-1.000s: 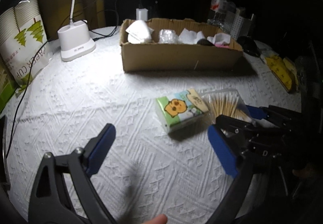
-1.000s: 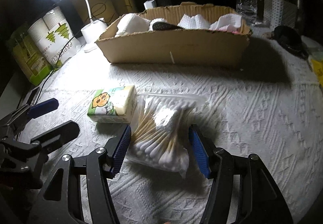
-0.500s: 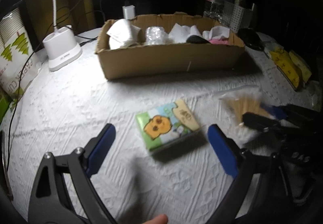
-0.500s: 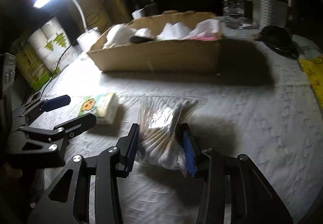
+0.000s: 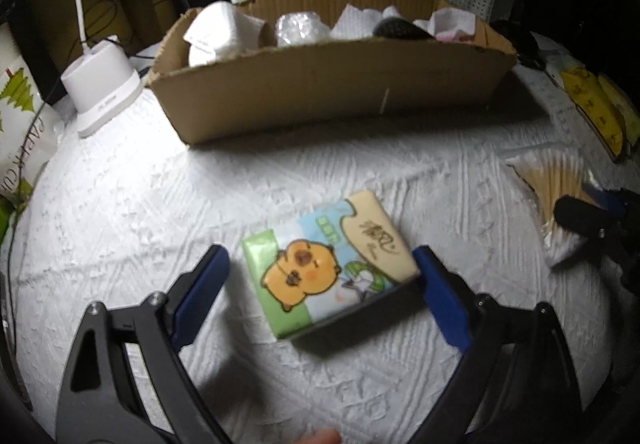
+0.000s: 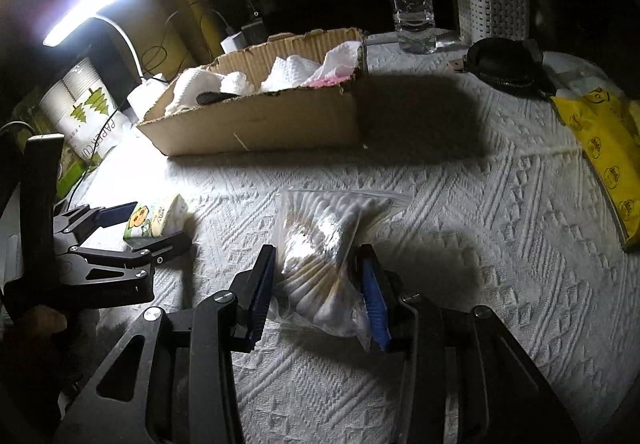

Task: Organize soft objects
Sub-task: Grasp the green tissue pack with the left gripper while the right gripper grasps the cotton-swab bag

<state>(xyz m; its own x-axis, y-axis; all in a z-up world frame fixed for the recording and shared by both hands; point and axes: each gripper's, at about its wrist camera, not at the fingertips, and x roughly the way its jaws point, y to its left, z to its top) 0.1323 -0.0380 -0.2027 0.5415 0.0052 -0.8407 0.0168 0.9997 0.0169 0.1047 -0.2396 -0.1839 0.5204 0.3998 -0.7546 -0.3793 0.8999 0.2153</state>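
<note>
A small tissue pack (image 5: pixel 332 264) with a cartoon animal print lies flat on the white textured tablecloth (image 5: pixel 160 212). My left gripper (image 5: pixel 320 260) stands open around it, a blue pad on each side, the left pad clear of the pack. In the right wrist view the same pack (image 6: pixel 156 218) sits between the left gripper's (image 6: pixel 150 224) fingers. My right gripper (image 6: pixel 316 256) is shut on a clear bag of cotton swabs (image 6: pixel 320 244), squeezing its lower half. A cardboard box (image 5: pixel 320 96) holding tissues and other soft white items stands behind.
A white lamp base (image 5: pixel 100 88) and a paper-cup sleeve (image 5: pixel 16 132) stand at the left. A water bottle (image 6: pixel 412 4), a white basket (image 6: pixel 492 12) and a black pouch (image 6: pixel 504 64) are at the back right. A yellow packet (image 6: pixel 600 140) lies along the right edge.
My left gripper has come forward and down until its fingers straddle the tissue pack. My right gripper has shut on the swab bag and carried it rightward, away from the pack.
</note>
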